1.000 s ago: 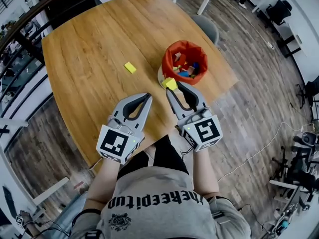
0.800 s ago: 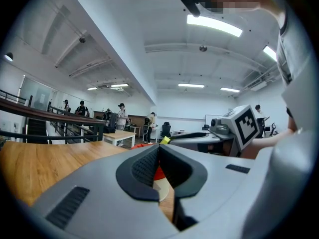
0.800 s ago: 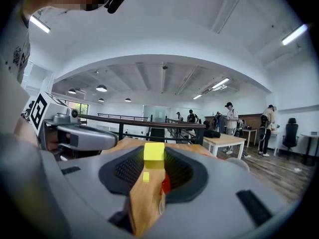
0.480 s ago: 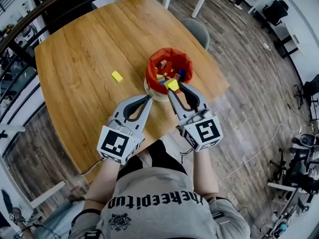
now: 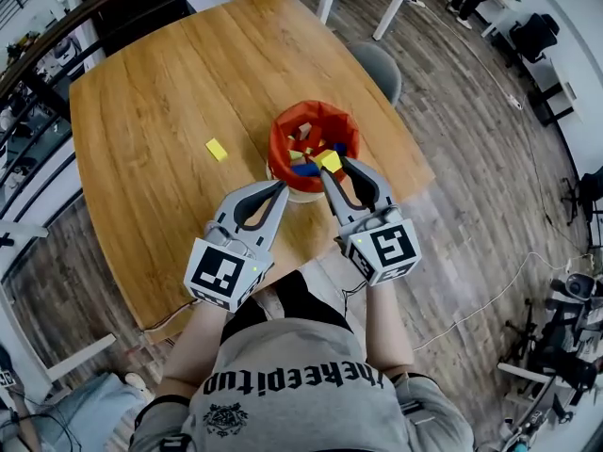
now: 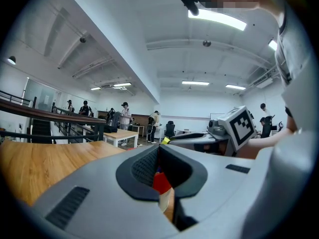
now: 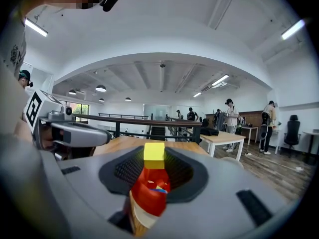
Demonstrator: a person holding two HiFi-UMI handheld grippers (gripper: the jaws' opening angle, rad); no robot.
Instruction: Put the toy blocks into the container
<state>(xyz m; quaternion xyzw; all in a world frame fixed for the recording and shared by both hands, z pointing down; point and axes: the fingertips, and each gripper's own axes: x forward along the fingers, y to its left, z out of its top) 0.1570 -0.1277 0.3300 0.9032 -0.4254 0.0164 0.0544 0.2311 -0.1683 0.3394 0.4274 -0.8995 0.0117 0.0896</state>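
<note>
Two yellow blocks are not in yet. The right hand-held gripper (image 5: 331, 168) is clamped on one, the held block (image 7: 154, 155), right at the jaw tips and over the near-right rim of the red container (image 5: 276, 147). The loose block (image 5: 217, 149) lies flat on the worktop (image 5: 141, 83), well apart from the container on its left in the head view. The left hand-held gripper (image 5: 280, 185) has its jaws closed together with nothing in them, tips just beside the container's near wall. Handling guess: the blocks look small, rigid and light with flat faces, so pinch across two opposite flat sides near the middle. Tip-only grips like the current one could let a block pivot or pop out. Material can't be told, so assume smooth and a bit slippery. The container looks soft-walled on a pale base and holds a mixed pile of blocks. It's probably light, so a knock on the rim could shove or tip it. Room: the container sits close to the worktop's right edge, with floor and a grey chair (image 5: 379, 62) beyond, so avoid pushing that way. There's plenty of bare wood to the left and on the far side. The loose block has open surface all round, so any approach angle works, and the left hand-held gripper is the nearer one.
</note>
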